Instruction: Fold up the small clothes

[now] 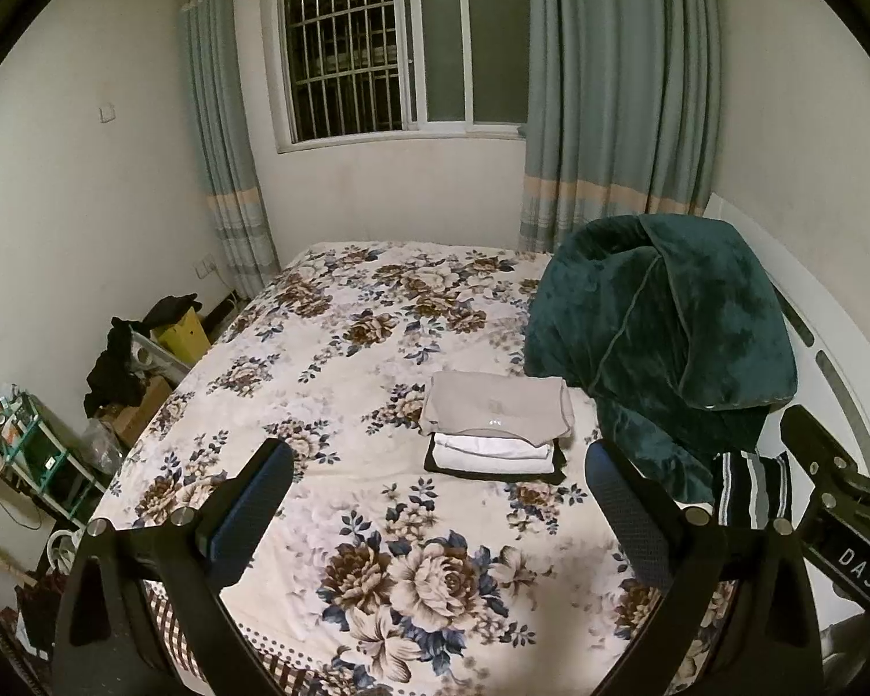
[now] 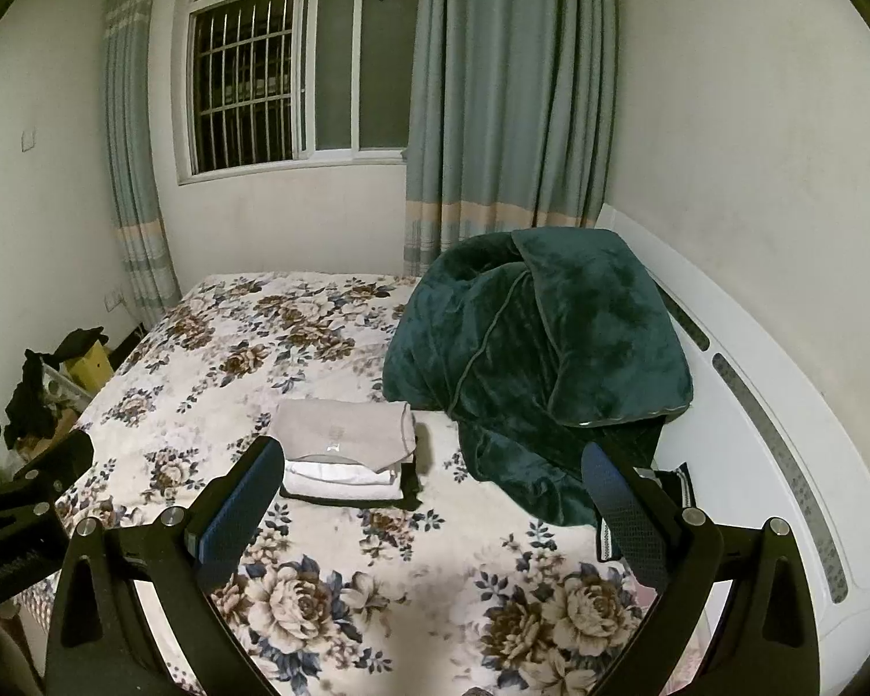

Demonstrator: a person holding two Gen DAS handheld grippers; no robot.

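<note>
A stack of folded clothes [image 1: 496, 426] lies on the flowered bed [image 1: 342, 348], a beige piece on top, white pieces under it and a black one at the bottom. The stack also shows in the right wrist view [image 2: 348, 452]. A dark garment with white stripes [image 1: 754, 487] lies at the bed's right side, by the green blanket; it is partly hidden behind the right finger in the right wrist view [image 2: 675, 481]. My left gripper [image 1: 438, 499] is open and empty, held above the near part of the bed. My right gripper [image 2: 432, 499] is open and empty, to the right of the left one.
A heaped dark green blanket [image 1: 661, 336] takes up the bed's right side against a white headboard [image 2: 783, 446]. Boxes and dark clothes [image 1: 139, 359] lie on the floor left of the bed, with a small shelf [image 1: 35, 446]. A window and curtains are behind.
</note>
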